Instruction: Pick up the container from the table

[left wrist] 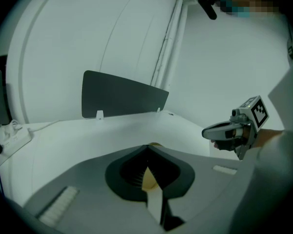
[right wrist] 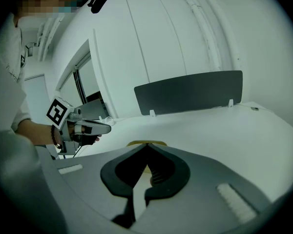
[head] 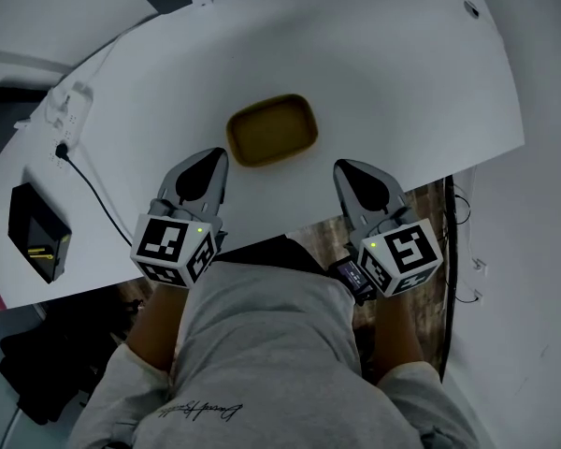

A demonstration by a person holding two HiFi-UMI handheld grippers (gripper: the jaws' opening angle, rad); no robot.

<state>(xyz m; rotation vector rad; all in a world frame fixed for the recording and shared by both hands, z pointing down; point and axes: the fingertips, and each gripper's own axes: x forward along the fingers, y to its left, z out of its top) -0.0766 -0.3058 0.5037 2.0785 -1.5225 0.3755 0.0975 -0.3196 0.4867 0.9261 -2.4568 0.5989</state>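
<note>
An empty, shallow yellow-brown container with rounded corners rests on the white table, a little back from the near edge. My left gripper hovers just to its near left and my right gripper to its near right; neither touches it. Both have their jaws closed to a point with nothing between them. In the left gripper view the container peeks over the shut tips. The right gripper view shows the same container just beyond its tips.
A black box with a cable and a white power strip lie at the table's left end. A dark panel stands along the far edge. The table's near edge runs just below the grippers, above the person's lap.
</note>
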